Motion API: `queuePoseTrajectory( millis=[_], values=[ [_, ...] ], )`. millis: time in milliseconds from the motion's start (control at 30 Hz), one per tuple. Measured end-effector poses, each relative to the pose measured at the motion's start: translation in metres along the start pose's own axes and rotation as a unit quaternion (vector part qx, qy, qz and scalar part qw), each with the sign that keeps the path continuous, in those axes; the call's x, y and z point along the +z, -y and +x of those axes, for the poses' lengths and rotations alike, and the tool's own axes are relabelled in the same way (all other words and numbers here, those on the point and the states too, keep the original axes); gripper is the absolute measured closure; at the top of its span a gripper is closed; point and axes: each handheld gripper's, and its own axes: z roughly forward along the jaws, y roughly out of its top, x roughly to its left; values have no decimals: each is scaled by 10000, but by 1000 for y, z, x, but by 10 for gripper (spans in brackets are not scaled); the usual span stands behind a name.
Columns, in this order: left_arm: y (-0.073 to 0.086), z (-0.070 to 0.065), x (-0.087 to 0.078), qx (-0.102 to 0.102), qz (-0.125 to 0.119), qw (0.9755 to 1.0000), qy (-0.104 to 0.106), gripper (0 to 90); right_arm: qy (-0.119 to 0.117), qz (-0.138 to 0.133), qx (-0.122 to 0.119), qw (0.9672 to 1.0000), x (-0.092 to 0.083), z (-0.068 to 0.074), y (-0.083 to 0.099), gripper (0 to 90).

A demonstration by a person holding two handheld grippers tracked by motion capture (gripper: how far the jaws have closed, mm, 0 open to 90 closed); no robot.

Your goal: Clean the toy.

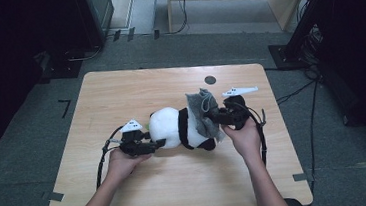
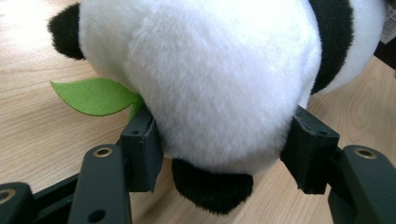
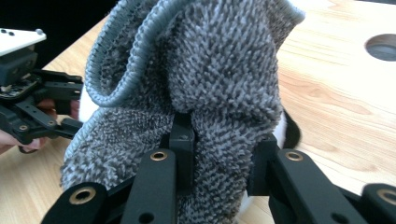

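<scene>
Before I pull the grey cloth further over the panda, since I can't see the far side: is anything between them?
Nothing visible: the grey cloth, pinched in the right tool, already drapes against the panda, which the left tool clamps.

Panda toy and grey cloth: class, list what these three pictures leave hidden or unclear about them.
- Panda toy: its head end is covered by the grey cloth in the high view; no face can be made out.
- Panda toy in the left gripper view: cut off by the top edge.
- Grey cloth in the right gripper view: it hides the right gripper jaw tips and most of the toy.
</scene>
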Motion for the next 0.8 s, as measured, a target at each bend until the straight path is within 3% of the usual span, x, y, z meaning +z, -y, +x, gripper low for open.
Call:
queuePoseTrajectory(
  millis=[467,600,800],
  values=[
    [-1,5,0,13,49,9999,131,364,417,9,336,9986,-16,-24,16,727],
    [-2,6,1,-14,30,9999,165,363,120,-244,510,9983,-30,-22,12,731],
    [-1,5,1,6,34,9999,145,362,-308,-542,272,9977,-43,4,-6,732]
  ],
)
